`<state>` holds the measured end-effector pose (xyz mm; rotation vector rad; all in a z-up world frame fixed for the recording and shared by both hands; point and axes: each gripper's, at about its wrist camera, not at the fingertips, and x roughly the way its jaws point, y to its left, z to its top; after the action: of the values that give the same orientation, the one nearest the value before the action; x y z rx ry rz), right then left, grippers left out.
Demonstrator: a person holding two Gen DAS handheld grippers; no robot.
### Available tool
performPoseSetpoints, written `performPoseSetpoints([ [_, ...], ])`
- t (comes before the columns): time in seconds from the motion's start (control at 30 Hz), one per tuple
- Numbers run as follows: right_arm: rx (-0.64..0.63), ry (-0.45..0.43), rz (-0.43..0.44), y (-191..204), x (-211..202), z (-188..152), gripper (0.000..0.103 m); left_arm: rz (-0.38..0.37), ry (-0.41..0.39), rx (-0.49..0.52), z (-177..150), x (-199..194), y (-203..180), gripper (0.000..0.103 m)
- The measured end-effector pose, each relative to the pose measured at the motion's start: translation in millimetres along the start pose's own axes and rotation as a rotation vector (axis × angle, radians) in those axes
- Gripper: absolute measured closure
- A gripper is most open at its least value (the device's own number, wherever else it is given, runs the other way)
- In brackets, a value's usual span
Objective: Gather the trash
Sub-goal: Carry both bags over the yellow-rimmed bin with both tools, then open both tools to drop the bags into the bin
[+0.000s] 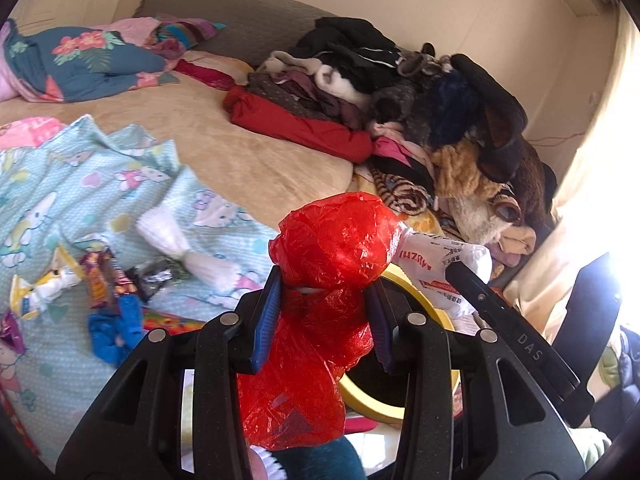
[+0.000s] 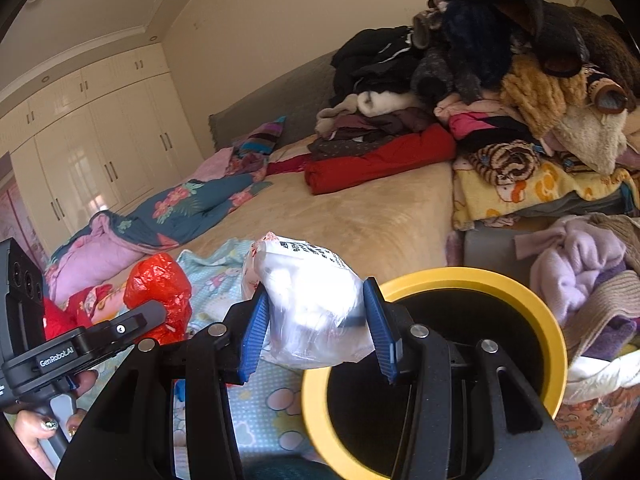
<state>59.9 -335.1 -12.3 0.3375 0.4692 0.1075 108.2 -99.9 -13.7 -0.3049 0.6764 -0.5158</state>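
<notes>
My left gripper is shut on a crumpled red plastic bag, held above the bed's edge; the bag also shows in the right wrist view. My right gripper is shut on a white printed plastic bag, held at the near rim of the yellow-rimmed black bin. The white bag and the bin's rim also show in the left wrist view. More trash lies on the light blue cartoon sheet: a white wad, snack wrappers and a blue scrap.
A tall heap of folded clothes fills the bed's far right side. A floral quilt lies at the back left. A basket of lilac knitwear stands beside the bin. White wardrobes line the far wall.
</notes>
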Motion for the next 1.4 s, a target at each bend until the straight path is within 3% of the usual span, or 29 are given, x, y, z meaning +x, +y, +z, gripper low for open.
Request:
performPoseSetpoints([
  [0.63,0.124,0.021,-0.187,-77,-26,-2,0.059,-0.059,0.073,0.089,-15,49,-66,0.071],
  [1.2,0.17,0.088,-0.258,-111,-21,-14,0.058,-0.025,0.137,0.105,-8,116,-86,0.071],
  [1.3,0.187,0.093,-0.258,-117,-20,-17,0.053,-0.018,0.159,0.095,-8,128,-85,0.07],
  [1.33,0.193,0.095,-0.255,-119,-19,-17,0.049,-0.025,0.17,0.089,-7,131,-84,0.067],
  [1.4,0.196,0.092,-0.254,-120,-19,-18,0.041,-0.036,0.175,0.076,-6,131,-83,0.048],
])
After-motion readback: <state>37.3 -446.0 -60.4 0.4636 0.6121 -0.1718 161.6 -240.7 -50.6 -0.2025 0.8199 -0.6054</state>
